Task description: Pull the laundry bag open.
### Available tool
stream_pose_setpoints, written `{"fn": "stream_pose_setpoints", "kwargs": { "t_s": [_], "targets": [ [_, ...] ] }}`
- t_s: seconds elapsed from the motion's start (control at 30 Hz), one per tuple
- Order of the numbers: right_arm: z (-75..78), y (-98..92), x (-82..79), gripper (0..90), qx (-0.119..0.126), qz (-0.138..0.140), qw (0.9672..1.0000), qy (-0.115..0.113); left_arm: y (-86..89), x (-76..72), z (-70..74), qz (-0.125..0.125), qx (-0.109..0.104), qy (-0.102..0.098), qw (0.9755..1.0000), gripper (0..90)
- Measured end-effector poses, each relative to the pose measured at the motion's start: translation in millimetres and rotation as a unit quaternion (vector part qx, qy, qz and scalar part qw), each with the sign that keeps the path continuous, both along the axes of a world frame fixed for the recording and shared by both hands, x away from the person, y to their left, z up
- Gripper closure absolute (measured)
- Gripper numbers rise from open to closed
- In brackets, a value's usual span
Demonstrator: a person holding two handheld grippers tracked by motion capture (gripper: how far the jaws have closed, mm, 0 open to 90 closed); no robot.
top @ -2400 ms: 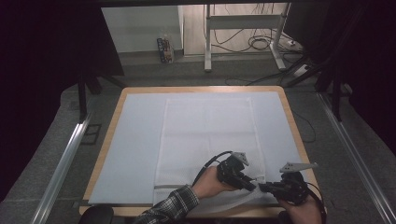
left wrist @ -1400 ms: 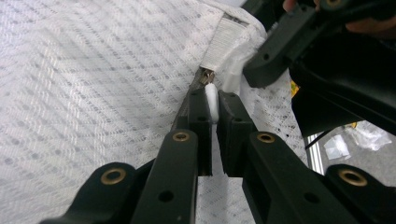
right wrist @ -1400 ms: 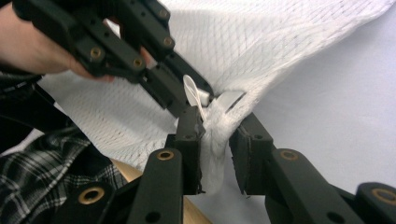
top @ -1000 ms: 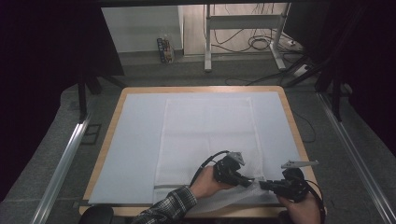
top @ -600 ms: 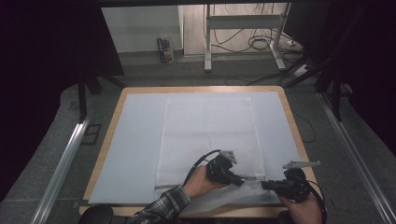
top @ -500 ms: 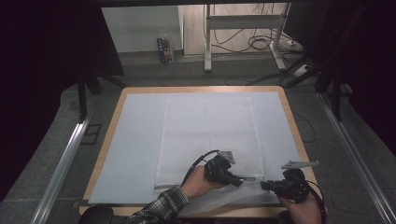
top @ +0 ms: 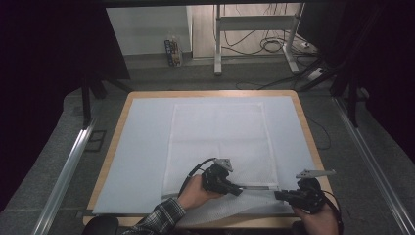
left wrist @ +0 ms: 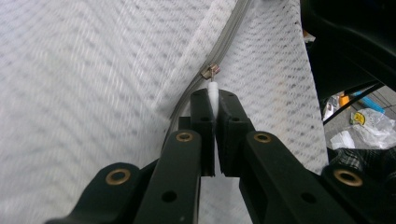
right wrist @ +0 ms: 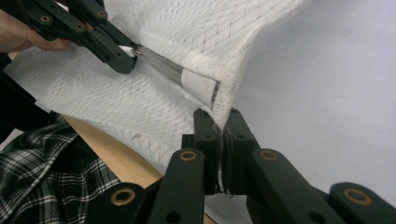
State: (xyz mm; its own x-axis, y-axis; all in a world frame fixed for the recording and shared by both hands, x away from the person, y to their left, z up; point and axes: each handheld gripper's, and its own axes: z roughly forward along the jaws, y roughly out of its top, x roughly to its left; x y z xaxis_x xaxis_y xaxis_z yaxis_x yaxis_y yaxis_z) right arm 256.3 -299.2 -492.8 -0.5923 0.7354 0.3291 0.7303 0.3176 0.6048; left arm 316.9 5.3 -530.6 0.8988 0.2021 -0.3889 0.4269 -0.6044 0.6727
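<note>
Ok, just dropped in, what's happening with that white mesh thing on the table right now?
A person is working the zipper on a white mesh bag that lies on the table. The left gripper is shut on the white zipper pull, with the zipper running along the bag's near edge. The right gripper pinches the bag's corner at the zipper's end, holding it taut. Both work at the near edge.

mesh bag (top: 218, 142): 1 | zipper (left wrist: 219, 51): 1 | grippers: 2 | table (top: 117, 122): 1
</note>
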Motion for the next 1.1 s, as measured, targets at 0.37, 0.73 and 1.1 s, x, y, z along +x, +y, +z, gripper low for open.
{"fn": "stream_pose_setpoints", "kwargs": {
  "t_s": [0.37, 0.73, 1.1],
  "targets": [
    [-0.9, 0.5, -0.4, 85.2, -0.001, 0.002, 1.0000, 0.002, 13.4, -4.8, -3.0, 0.009, 0.000, 0.000, 1.0000, 87.2],
    [-1.8, 0.7, -0.8, 85.2, -0.007, 0.004, 1.0000, 0.004, 21.0, -4.5, -4.1, 0.012, 0.004, -0.007, 0.9999, 87.1],
    [-3.2, 0.4, -0.7, 85.1, -0.008, 0.006, 0.9999, 0.003, 35.8, -8.4, -1.9, 0.018, 0.000, -0.003, 0.9998, 87.1]
  ]
}}
